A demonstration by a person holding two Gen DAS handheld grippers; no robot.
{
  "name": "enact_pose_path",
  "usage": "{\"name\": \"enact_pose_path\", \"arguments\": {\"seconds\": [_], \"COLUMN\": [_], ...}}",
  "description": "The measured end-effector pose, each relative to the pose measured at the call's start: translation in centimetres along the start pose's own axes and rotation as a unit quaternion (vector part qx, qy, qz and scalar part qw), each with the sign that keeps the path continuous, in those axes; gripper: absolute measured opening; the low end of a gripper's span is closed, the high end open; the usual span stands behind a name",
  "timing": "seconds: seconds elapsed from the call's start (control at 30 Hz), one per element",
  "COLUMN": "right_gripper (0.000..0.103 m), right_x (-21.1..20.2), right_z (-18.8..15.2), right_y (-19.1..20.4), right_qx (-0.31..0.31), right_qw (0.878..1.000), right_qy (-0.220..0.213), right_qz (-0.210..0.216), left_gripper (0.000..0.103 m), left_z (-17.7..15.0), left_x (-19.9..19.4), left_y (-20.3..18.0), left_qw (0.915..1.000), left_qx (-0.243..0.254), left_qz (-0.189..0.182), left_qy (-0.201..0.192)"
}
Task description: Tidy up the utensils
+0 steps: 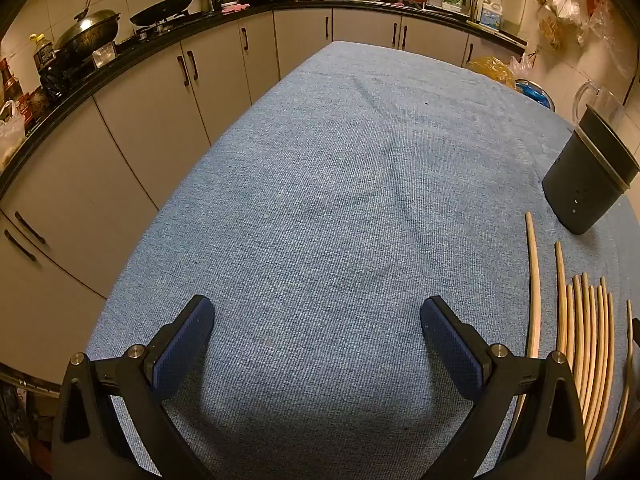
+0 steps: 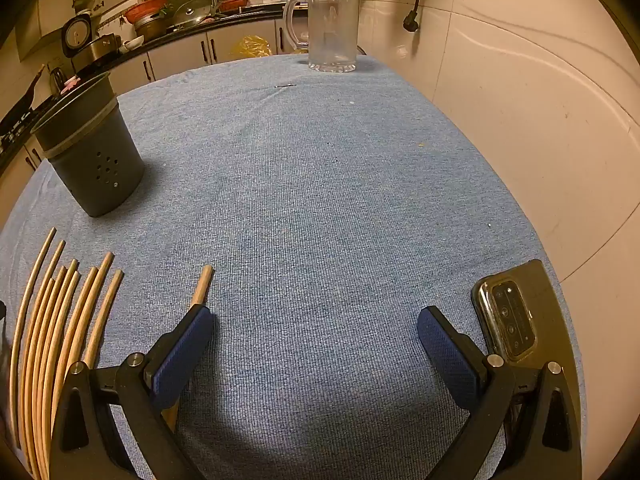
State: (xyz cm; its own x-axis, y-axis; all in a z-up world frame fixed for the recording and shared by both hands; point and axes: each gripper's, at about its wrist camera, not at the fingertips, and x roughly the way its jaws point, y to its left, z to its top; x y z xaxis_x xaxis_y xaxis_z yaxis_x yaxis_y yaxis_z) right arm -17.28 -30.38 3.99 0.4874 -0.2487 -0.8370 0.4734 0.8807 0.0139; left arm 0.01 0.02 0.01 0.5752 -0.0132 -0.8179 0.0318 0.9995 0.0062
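Observation:
Several wooden chopsticks lie side by side on the blue tablecloth, right of my left gripper, which is open and empty over bare cloth. A dark utensil holder with small holes stands beyond them. In the right wrist view the chopsticks lie at the left, with one separate chopstick running under the left finger. The holder stands at the far left. My right gripper is open and empty above the cloth.
A clear glass mug stands at the table's far edge. A phone lies camera-up by the right finger. A tiled wall borders the table on the right. Kitchen cabinets and a cluttered counter run to the left and behind.

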Motion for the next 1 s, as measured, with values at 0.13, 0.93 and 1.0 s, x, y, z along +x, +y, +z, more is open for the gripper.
{"name": "enact_pose_path", "arguments": {"seconds": [0.13, 0.93, 1.0], "right_gripper": [0.103, 0.103, 0.102], "right_x": [-0.7, -19.1, -18.8], "right_z": [0.0, -10.2, -10.2], "right_y": [0.0, -1.4, -0.9], "right_qx": [-0.024, -0.003, -0.012], "right_qw": [1.0, 0.971, 0.972], "right_qy": [0.016, -0.211, -0.206], "right_qz": [0.008, 0.109, 0.111], "left_gripper": [0.103, 0.103, 0.103], "left_z": [-0.2, -11.3, -11.1], "left_x": [-0.3, -20.7, -20.1], "left_y": [0.2, -2.6, -3.1], "left_qw": [1.0, 0.9727, 0.9736], "left_qx": [0.0, 0.043, 0.046], "left_qz": [0.005, -0.047, -0.047], "left_qy": [0.003, -0.223, -0.219]}}
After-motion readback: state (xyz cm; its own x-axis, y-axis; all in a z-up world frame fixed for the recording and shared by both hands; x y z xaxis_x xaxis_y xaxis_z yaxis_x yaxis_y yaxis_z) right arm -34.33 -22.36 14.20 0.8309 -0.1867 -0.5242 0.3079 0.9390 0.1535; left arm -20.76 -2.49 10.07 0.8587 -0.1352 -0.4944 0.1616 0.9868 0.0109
